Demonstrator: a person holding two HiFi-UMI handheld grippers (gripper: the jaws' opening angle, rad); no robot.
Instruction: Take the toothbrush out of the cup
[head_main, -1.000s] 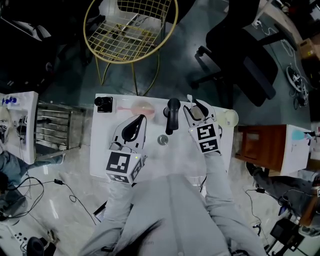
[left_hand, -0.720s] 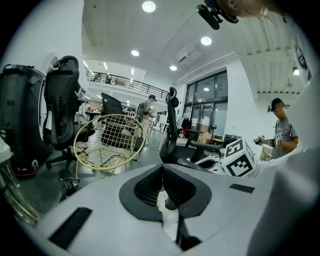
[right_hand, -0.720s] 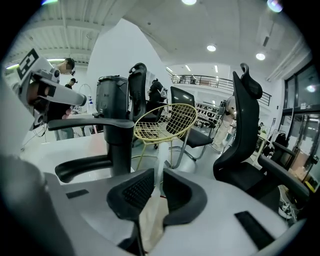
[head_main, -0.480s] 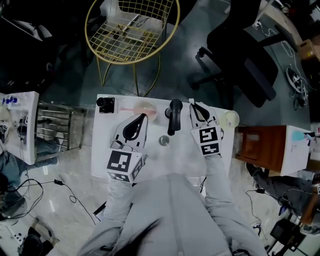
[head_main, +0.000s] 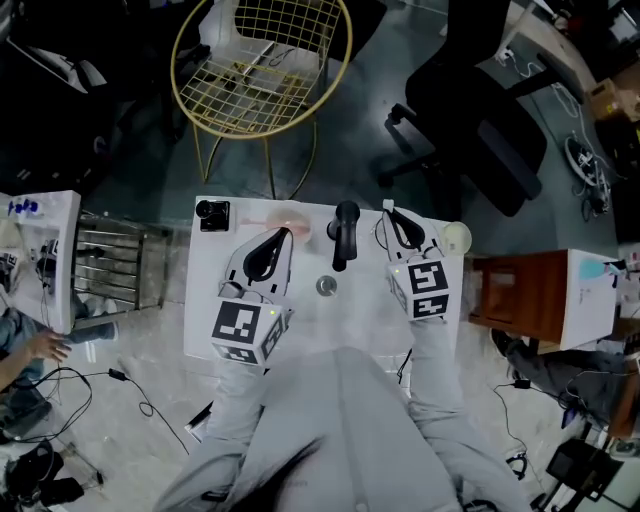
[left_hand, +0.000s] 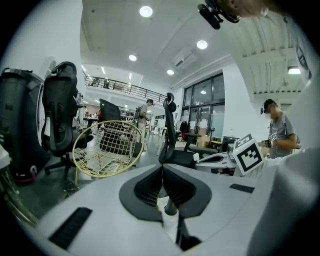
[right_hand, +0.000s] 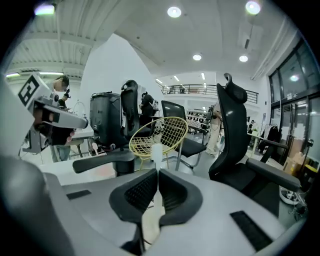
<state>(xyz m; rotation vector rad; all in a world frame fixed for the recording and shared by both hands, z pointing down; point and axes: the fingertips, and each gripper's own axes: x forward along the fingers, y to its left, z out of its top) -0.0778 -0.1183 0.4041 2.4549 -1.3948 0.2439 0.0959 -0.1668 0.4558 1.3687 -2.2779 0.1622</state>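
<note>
The right gripper (right_hand: 157, 172) is clenched on the white toothbrush (right_hand: 156, 150), whose long axis stands nearly upright, one end poking above the pads, while the left gripper's (left_hand: 162, 170) jaws sit pressed together.

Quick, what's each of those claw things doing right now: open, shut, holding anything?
Left gripper: shut, nothing in it.
Right gripper: shut on the toothbrush.

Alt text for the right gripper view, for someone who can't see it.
The right gripper has its jaws shut on a white toothbrush standing upright between them. Beyond it are a yellow wire chair and a black office chair.
</note>
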